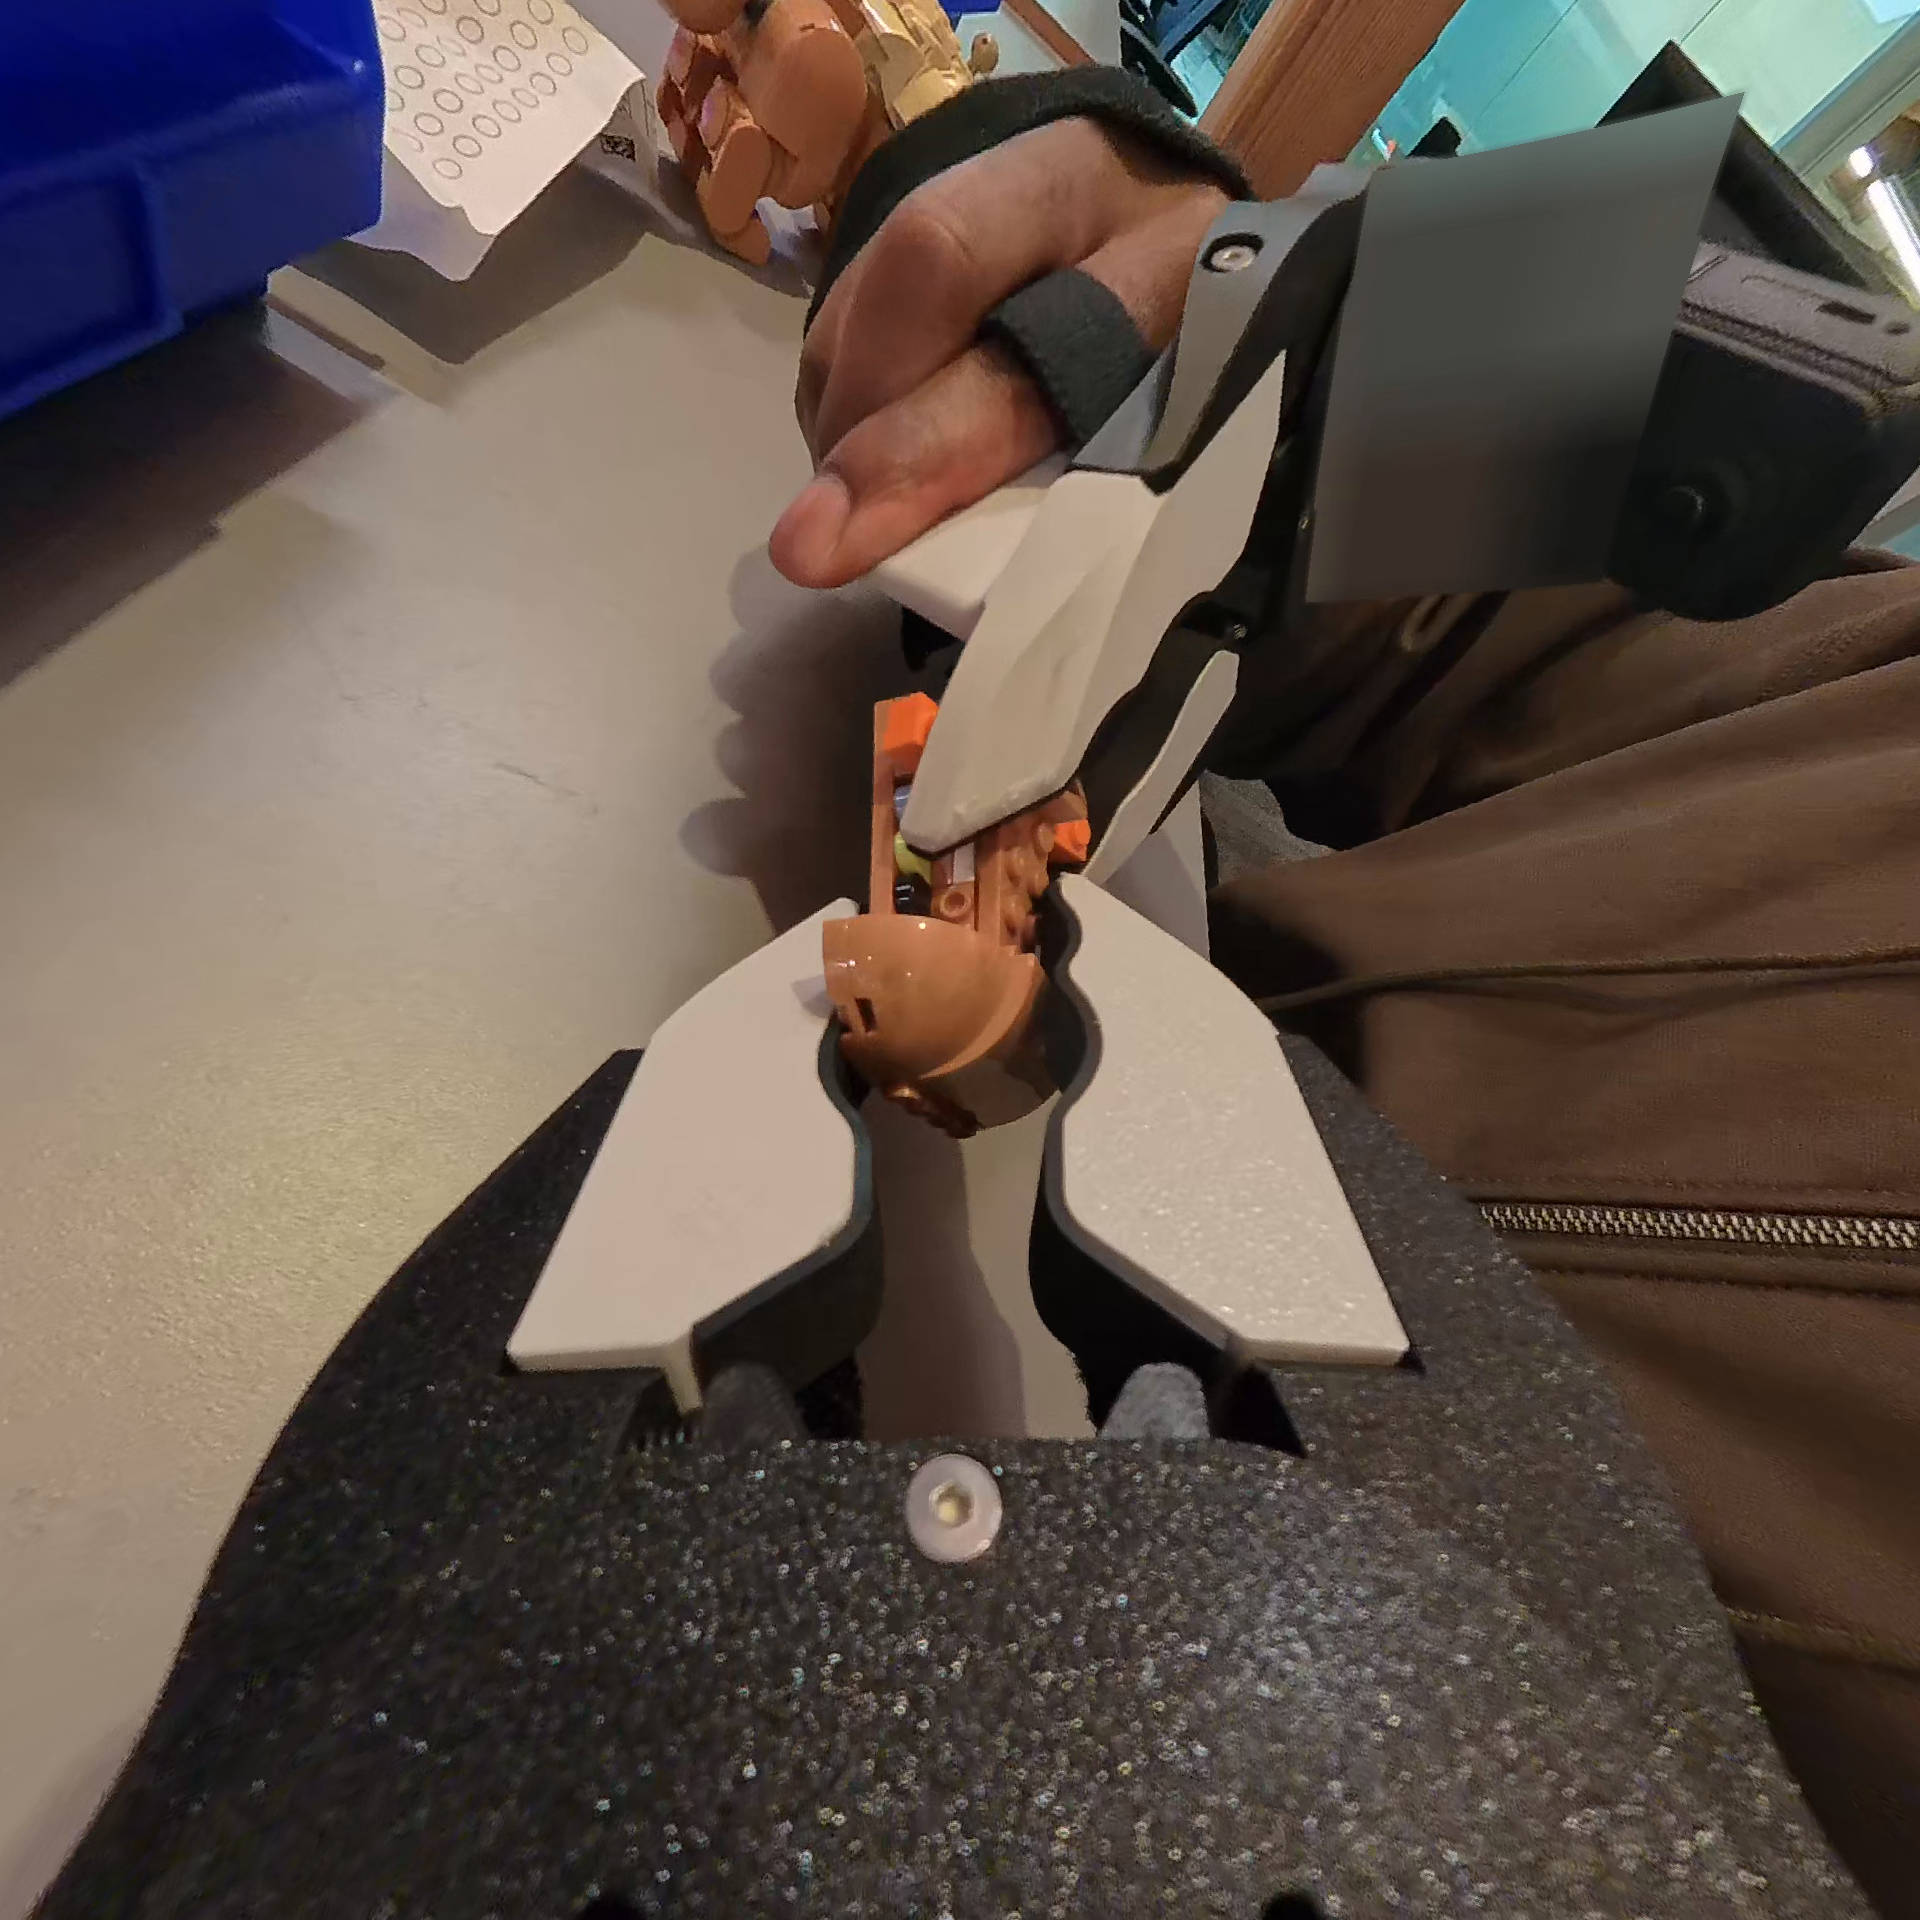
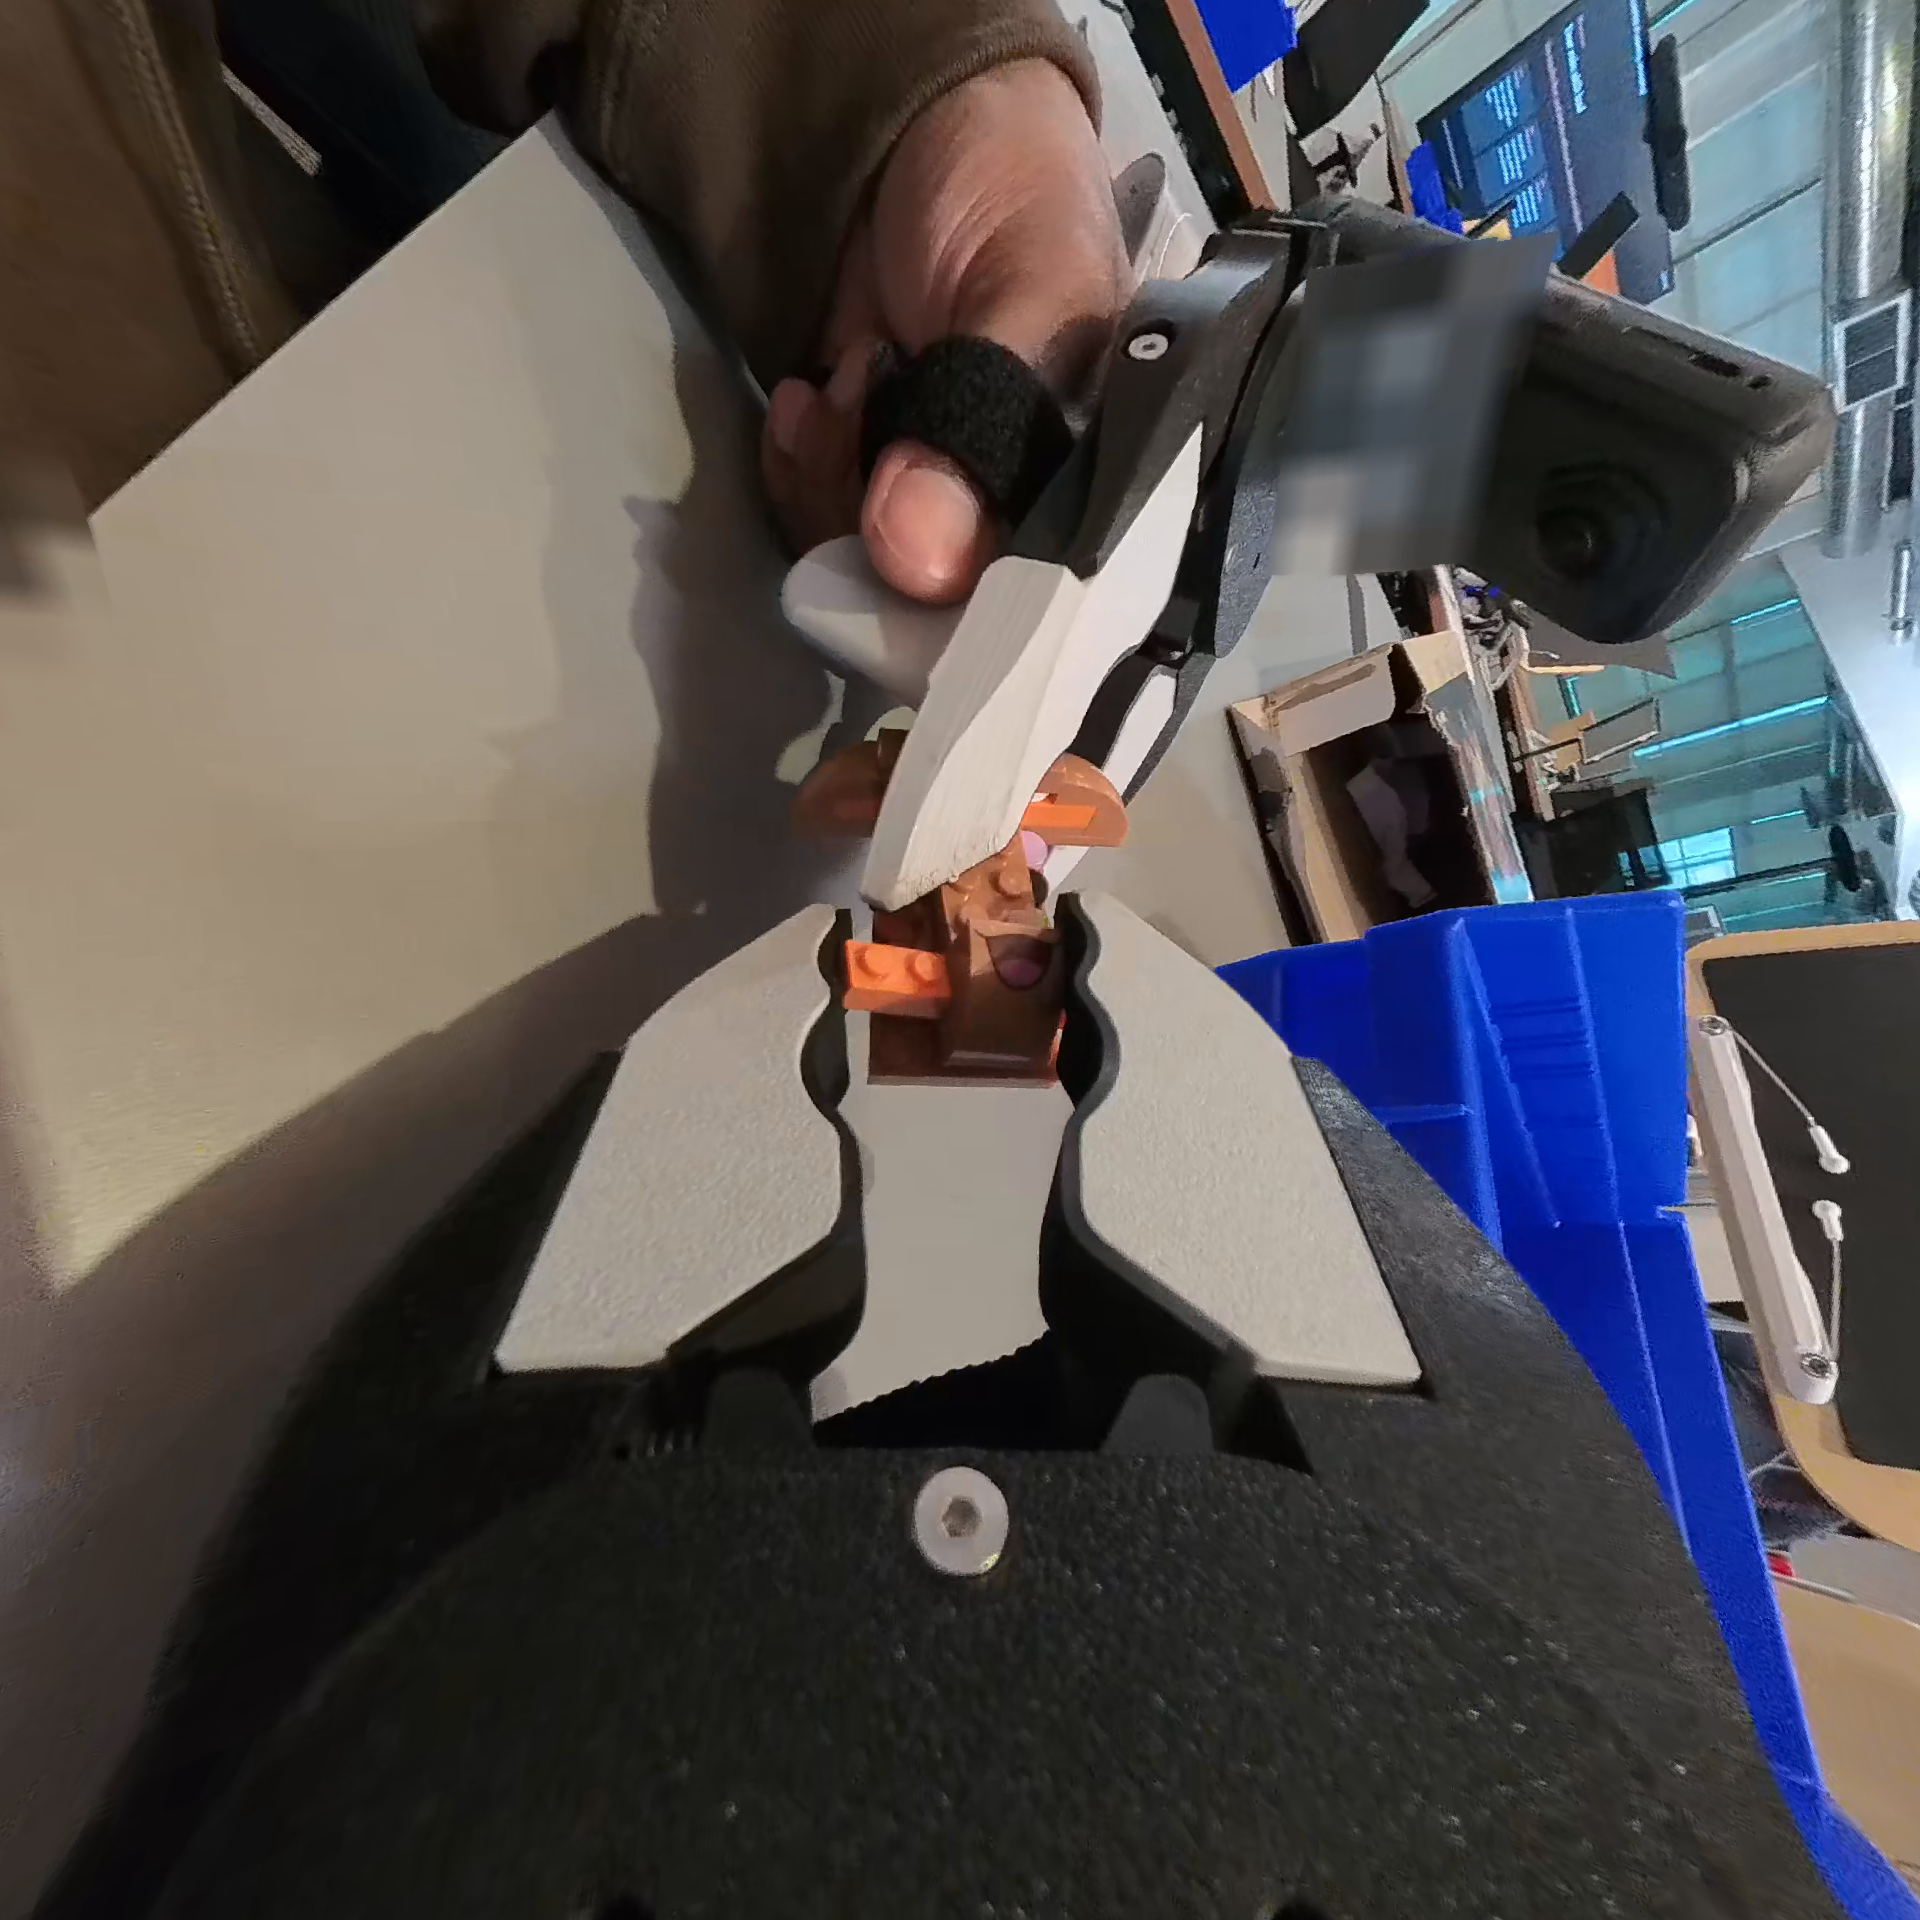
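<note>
A small build of brown and orange bricks is held between both grippers above the pale table (image 1: 312, 831). My left gripper (image 1: 951, 935) is shut on its brown domed end (image 1: 925, 997). My right gripper (image 1: 997, 821) comes in from the upper right, shut on the far end by an orange piece (image 1: 902, 727). In the right wrist view my right gripper (image 2: 956, 925) is shut on a dark brown block (image 2: 987, 1029) with an orange plate (image 2: 894, 977). The left gripper (image 2: 966, 831) reaches down from above onto the same build. A hand with a black strap holds each gripper.
A blue bin (image 1: 156, 156), a white sheet printed with circles (image 1: 499, 104) and a brown brick figure (image 1: 779, 114) stand at the table's far side. The blue bin (image 2: 1507, 1091) and an open cardboard box (image 2: 1382, 769) show right. A brown jacket (image 1: 1610, 1039) is close. Both grippers' tips are close together, under 4 cm apart.
</note>
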